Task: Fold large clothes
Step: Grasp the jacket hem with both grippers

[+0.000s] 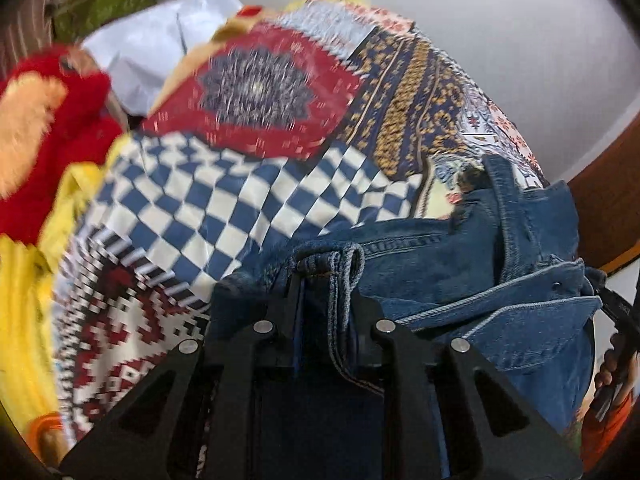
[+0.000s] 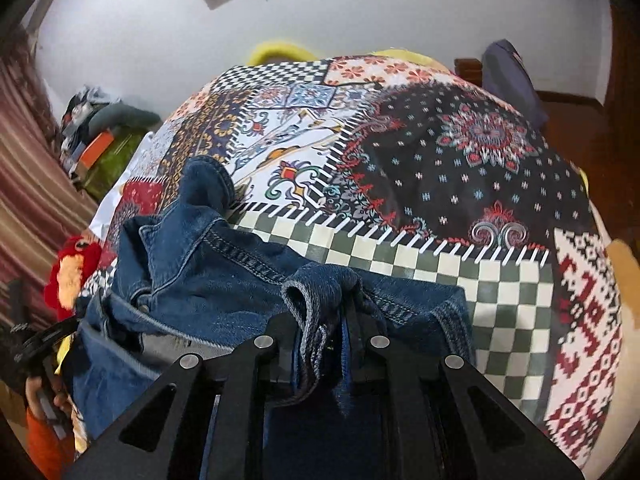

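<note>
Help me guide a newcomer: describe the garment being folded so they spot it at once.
Find the patterned bedspread covering the bed. At its near edge lies the denim garment, pinched by both grippers. It is plain blue with stitched seams, unlike the busy patchwork under it.

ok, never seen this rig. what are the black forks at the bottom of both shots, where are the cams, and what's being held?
There is no robot arm. A person holds a handheld two-finger gripper in each hand, and each gripper carries a fisheye camera looking forward along its fingers. The black forks are those fingers.

The left wrist view shows the left gripper pinching a fold of a blue denim garment. The right wrist view shows the right gripper shut on another bunched edge of the same garment.

Below lies a patterned patchwork bedspread, with a red plush toy at one side. Each view catches the other hand at its edge.
</note>
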`<state>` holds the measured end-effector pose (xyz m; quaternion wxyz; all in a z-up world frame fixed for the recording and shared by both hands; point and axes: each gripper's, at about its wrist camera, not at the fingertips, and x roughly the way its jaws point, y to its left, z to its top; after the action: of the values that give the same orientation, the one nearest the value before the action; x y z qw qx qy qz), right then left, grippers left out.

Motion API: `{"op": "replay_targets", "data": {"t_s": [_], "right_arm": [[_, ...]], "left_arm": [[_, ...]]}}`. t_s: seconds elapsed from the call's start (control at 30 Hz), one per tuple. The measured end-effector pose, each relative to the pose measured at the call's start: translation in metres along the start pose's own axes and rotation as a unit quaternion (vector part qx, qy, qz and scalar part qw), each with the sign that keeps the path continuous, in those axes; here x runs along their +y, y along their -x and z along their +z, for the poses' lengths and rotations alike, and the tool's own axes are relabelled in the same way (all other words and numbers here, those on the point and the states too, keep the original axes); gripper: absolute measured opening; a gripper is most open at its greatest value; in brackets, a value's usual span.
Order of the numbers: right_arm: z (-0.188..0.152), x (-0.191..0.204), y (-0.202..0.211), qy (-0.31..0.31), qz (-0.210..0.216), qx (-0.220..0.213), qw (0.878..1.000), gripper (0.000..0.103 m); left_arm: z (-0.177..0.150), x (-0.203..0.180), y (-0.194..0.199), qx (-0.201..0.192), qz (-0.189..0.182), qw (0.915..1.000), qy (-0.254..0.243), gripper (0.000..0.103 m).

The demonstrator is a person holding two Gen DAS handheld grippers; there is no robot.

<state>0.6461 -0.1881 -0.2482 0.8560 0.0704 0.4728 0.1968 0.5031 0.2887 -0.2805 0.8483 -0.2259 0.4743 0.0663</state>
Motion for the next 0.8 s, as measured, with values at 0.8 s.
{"op": "replay_targets", "data": {"t_s": [0.8], "right_arm": [[-0.016,-0.006,0.084,0.046,0.021,-0.002,0.999,0.012]], "left_arm": [[-0.005,-0.017,0.001,0.002,0.067,0.9971,-0.038,0.022]]}}
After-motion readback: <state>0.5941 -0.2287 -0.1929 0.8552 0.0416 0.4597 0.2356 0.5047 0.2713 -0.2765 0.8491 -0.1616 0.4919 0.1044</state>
